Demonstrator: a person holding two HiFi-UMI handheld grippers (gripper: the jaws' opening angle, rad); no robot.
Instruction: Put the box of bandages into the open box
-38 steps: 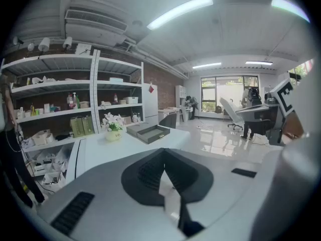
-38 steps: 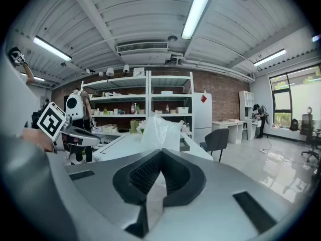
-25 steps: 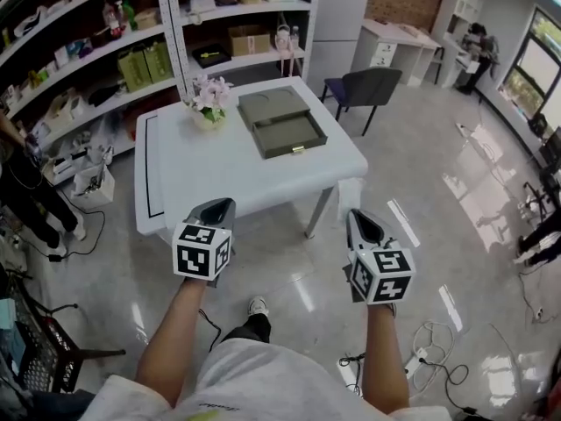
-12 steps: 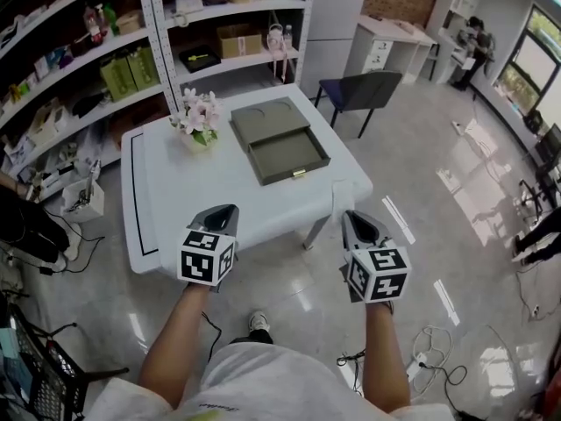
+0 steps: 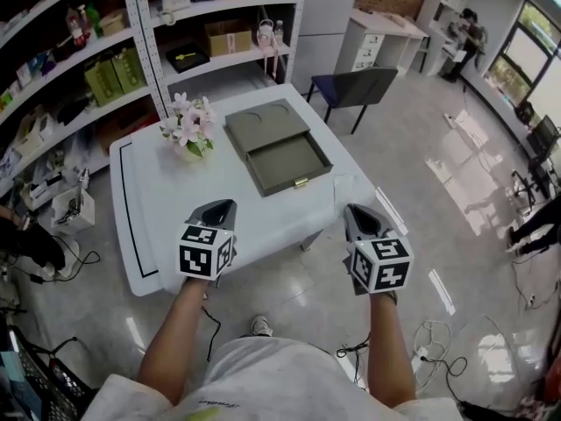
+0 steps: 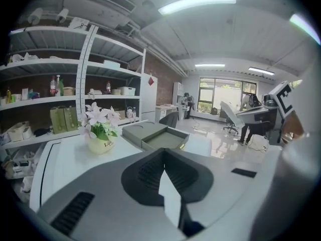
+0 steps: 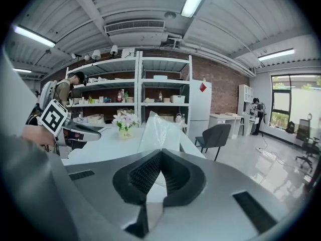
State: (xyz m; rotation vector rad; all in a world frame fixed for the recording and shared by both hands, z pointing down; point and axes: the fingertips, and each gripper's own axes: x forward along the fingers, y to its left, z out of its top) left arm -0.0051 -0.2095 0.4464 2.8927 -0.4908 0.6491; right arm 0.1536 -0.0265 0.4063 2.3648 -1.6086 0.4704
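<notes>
An olive-grey open box (image 5: 279,147) lies on the white table (image 5: 166,217), its tray pulled out toward me; it shows again as the open box (image 6: 154,136) in the left gripper view. A pale package in clear wrap (image 5: 351,189) stands at the table's near right corner, and this package (image 7: 158,129) is straight ahead of the right gripper. My left gripper (image 5: 224,205) hovers over the table's near edge, shut and empty. The right gripper (image 5: 354,210) is just short of the package, shut with nothing in it.
A pot of pink flowers (image 5: 188,132) stands left of the open box. A dark chair (image 5: 355,86) is behind the table, and shelving (image 5: 131,33) runs along the back. Cables (image 5: 434,340) lie on the floor at right. A person (image 7: 60,92) stands at left.
The table has come nearer and now lies under the gripper tips. Both grippers keep the same pose and stay shut.
</notes>
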